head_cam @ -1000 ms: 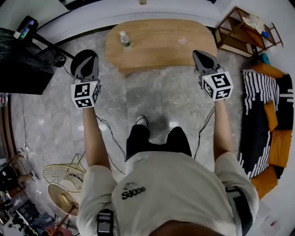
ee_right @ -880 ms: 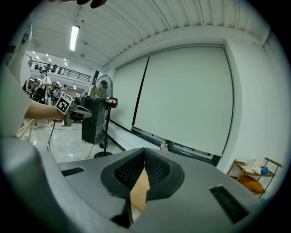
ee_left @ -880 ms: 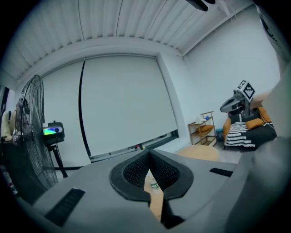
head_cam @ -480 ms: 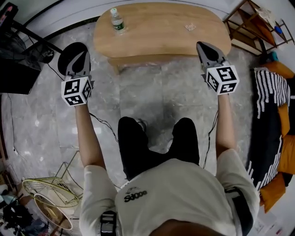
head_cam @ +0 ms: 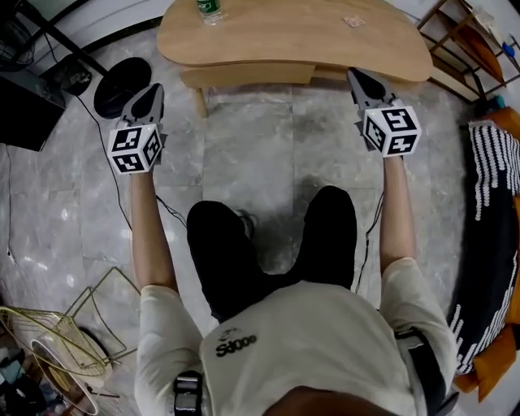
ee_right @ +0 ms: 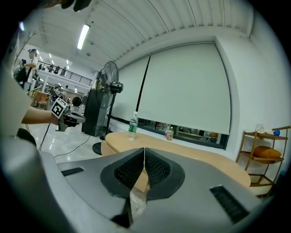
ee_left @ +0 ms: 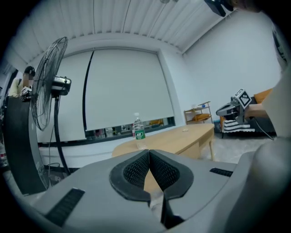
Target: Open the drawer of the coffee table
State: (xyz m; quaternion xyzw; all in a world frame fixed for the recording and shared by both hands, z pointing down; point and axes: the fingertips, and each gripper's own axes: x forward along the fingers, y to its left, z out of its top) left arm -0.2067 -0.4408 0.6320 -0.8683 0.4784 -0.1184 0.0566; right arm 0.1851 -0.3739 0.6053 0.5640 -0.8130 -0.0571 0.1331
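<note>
Head view: left tongs (head_cam: 152,89), right tongs (head_cam: 356,75) closed

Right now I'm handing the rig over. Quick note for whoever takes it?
Left gripper: shut, empty, in the air short of the coffee table, off its left end.
Right gripper: shut, empty, by the table's right front edge.
Drawer: under the tabletop, left of centre, looks closed, neither gripper on it.
Bottle stands on the tabletop, left side.
Done: nothing yet.
Left: open a gripper, take the drawer front, pull it out.
</note>
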